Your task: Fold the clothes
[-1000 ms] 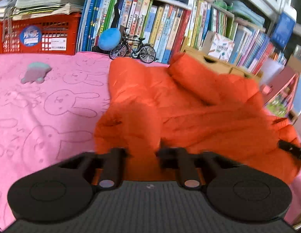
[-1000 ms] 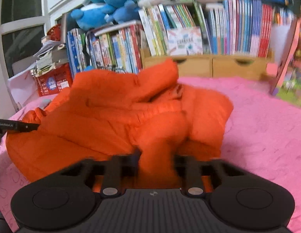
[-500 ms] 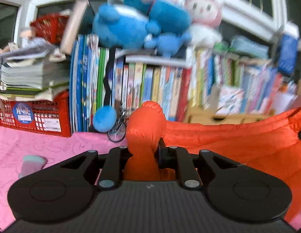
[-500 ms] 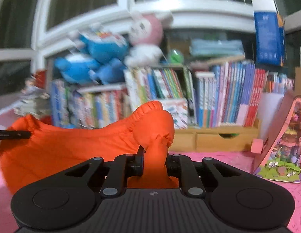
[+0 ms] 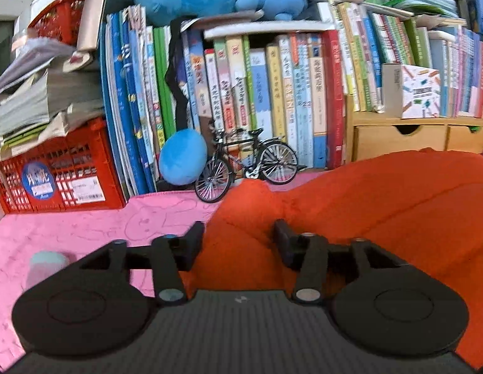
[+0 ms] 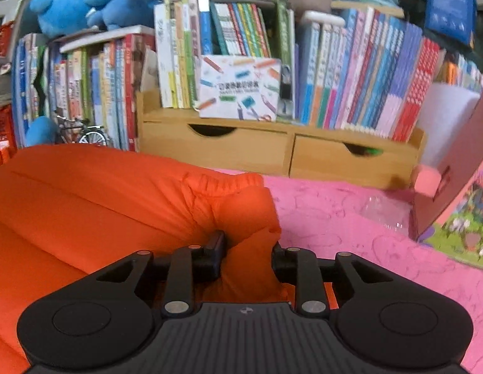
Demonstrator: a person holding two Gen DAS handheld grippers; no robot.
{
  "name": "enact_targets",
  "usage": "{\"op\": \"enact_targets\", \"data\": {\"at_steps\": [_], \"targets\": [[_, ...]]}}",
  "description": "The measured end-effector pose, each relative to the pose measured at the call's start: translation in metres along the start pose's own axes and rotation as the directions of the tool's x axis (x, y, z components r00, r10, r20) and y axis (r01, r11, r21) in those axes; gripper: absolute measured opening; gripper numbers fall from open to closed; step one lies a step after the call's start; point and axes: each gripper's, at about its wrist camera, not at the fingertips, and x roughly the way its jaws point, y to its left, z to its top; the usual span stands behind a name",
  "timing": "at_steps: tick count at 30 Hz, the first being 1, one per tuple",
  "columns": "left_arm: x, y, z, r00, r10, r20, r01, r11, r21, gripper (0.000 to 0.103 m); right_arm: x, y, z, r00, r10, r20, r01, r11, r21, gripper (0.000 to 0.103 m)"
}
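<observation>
An orange puffy jacket (image 5: 397, 212) lies spread on the pink bunny-print cloth (image 5: 85, 224); it also fills the left of the right wrist view (image 6: 85, 199). My left gripper (image 5: 238, 240) stands open with a corner of the jacket lying between its fingers. My right gripper (image 6: 247, 249) is open around a bunched elastic edge of the jacket; whether the fingers touch the fabric is unclear.
Rows of books (image 5: 272, 93) and a wooden drawer unit (image 6: 288, 152) line the back. A toy bicycle (image 5: 244, 165), a blue plush ball (image 5: 182, 159) and a red crate (image 5: 60, 174) stand at back left. A small pastel toy (image 5: 48, 265) lies left. A picture book (image 6: 459, 212) stands right.
Both grippers came down from the raised position and opened wider; the jacket edge they held up now lies lower, spread toward the back of the cloth.
</observation>
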Motion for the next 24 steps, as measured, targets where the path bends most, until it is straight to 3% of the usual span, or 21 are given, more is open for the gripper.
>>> {"op": "enact_targets", "data": {"at_steps": [6, 10, 11, 15, 19, 21, 24], "targets": [[0.018, 0.004, 0.0, 0.998, -0.024, -0.061, 0.021, 0.999, -0.046, 0.073, 0.007, 0.003, -0.011, 0.999, -0.031, -0.016, 0.031, 1.0, 0.005, 0.029], [0.014, 0.013, 0.004, 0.997, -0.038, -0.066, 0.033, 0.997, -0.07, 0.071, 0.011, 0.004, -0.013, 0.999, -0.042, -0.032, 0.043, 0.999, 0.008, 0.035], [0.006, 0.016, 0.006, 0.998, -0.026, -0.05, 0.023, 0.998, -0.061, 0.07, 0.01, 0.004, -0.012, 0.999, -0.045, -0.03, 0.046, 0.999, 0.007, 0.037], [-0.047, 0.016, 0.014, 0.995, 0.032, 0.098, -0.035, 0.999, 0.024, 0.069, -0.013, 0.007, -0.011, 0.991, -0.127, 0.05, 0.127, 0.992, -0.006, 0.063], [-0.1, -0.007, 0.016, 0.975, 0.027, 0.22, -0.042, 0.997, 0.065, 0.069, -0.056, 0.031, -0.011, 0.959, -0.191, 0.207, 0.212, 0.974, -0.084, 0.073], [-0.122, -0.027, 0.008, 0.964, -0.012, 0.266, -0.005, 0.998, 0.067, 0.07, -0.08, 0.049, -0.012, 0.95, -0.152, 0.275, 0.19, 0.975, -0.117, 0.077], [-0.138, -0.067, -0.014, 0.95, -0.045, 0.31, -0.012, 0.984, 0.179, 0.075, -0.119, 0.087, -0.02, 0.938, -0.024, 0.346, 0.099, 0.974, -0.203, 0.086]]}}
